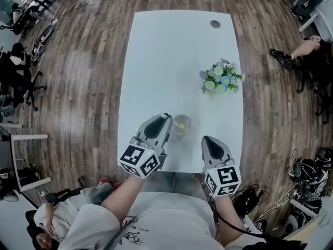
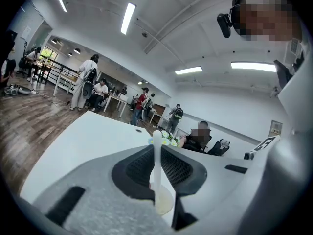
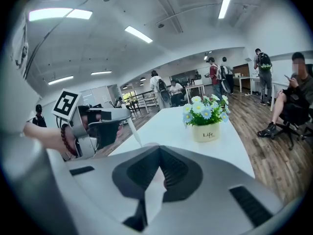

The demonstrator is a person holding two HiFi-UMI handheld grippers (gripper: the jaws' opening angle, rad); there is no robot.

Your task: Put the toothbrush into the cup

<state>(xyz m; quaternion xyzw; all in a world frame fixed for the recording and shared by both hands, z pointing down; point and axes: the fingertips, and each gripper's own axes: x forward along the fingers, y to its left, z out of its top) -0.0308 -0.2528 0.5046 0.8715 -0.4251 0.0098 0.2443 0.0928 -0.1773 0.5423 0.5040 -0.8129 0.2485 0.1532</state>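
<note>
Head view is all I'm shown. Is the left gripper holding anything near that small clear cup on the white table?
Observer: Yes. The left gripper view shows the left gripper shut on a slim white plastic toothbrush.
Operator: Is it inside the cup?
Observer: There its lower end overlaps the small pale translucent cup; inside or above, I cannot tell.
Operator: And the other gripper?
Observer: The right gripper view shows the right gripper's jaws together, nothing between them.

Smooth white matt table (image 1: pixel 156 61); wood-plank floor (image 1: pixel 78 87) around table, slight sheen; clear glossy cup (image 1: pixel 183 125); white plastic toothbrush (image 2: pixel 156 155); left gripper (image 1: pixel 167 119), right gripper (image 1: pixel 206 139) grey matt plastic.
</note>
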